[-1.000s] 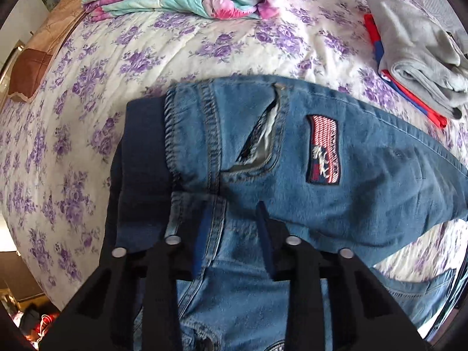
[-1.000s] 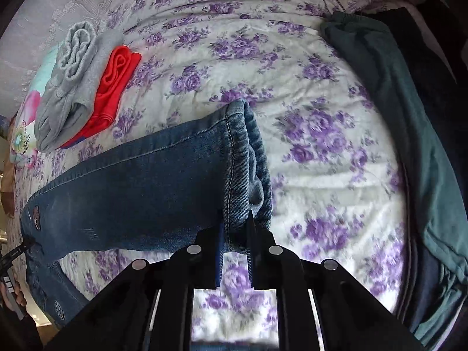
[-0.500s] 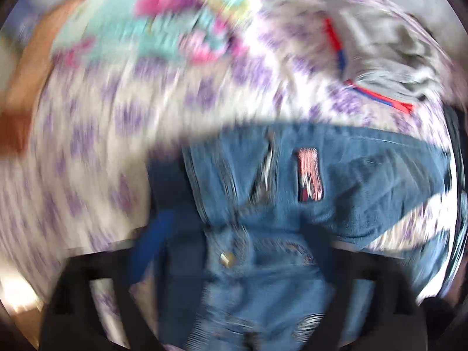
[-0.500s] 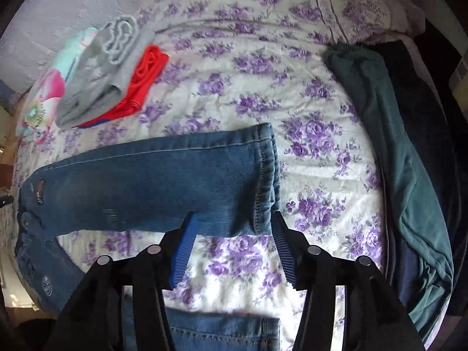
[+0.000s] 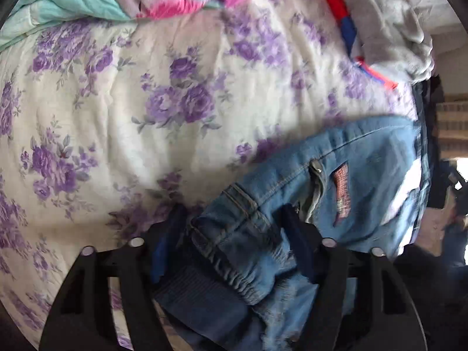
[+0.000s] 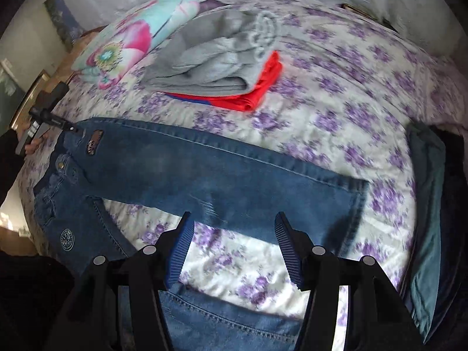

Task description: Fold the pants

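Blue jeans [image 6: 187, 172] spread on a floral bedspread [image 5: 122, 111], seen from both wrists.

The left gripper [image 5: 231, 242] stands with fingers wide apart, bunched waistband [image 5: 234, 251] lying between them; whether they touch it cannot be told. The right gripper [image 6: 234, 245] is spread wide and holds nothing, one jeans leg lying just beyond its fingertips and the other beneath them. Folded grey [image 6: 216, 61] and red [image 6: 263, 87] garments lie well beyond.

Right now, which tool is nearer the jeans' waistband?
Left. The left tool straddles the bunched jeans waistband, fingers either side of it. The right tool hangs open over the bedspread by the upper leg's cuff end, far from the waist.
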Available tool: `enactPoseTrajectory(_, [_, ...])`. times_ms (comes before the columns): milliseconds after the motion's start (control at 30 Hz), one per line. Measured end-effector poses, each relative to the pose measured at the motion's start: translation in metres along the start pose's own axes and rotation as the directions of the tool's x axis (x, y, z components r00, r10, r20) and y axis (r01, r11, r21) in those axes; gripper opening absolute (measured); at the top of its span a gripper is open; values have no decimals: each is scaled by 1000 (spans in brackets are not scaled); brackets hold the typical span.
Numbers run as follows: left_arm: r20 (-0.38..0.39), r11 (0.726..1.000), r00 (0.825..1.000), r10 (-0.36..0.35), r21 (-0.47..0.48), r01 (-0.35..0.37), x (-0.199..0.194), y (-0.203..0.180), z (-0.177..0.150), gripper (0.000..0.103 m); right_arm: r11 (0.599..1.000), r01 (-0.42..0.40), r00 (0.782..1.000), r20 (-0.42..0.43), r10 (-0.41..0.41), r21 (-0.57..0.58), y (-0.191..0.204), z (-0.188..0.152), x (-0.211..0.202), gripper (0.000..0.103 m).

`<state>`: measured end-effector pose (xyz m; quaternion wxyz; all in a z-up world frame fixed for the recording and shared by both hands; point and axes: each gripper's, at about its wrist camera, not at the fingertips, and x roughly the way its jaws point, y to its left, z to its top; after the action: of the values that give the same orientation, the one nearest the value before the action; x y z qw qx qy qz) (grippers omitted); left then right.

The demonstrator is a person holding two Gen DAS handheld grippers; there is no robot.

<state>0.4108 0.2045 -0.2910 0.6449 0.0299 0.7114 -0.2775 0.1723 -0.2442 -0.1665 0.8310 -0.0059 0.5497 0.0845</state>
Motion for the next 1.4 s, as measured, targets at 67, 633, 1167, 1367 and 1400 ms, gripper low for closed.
enactPoseTrajectory(67, [42,1000,999,-19,25,18,-9,-4,-4,36,990,-76,997,-16,75,-117,30,29,13,58])
enactPoseTrajectory(633, [153,991,988,13,132,-34,-36,-33,-29,31,720,-478,864,-419,280,-503,223,195,210,30])
enactPoseTrajectory(1167, [153,983,975,159,72,-171,-32,-37,-10,33,790,-360,921,-323,216,-497,246,191,189,11])
enactPoseTrajectory(1367, [218,960,957,194,160,-231,-87,-81,-60,35,764,-409,912,-249,326,-498,249,158,95,11])
enactPoseTrajectory(1400, [224,952,952,209,174,-251,-90,-89,-71,35,758,-410,912,-239,334,-508,250,148,81,11])
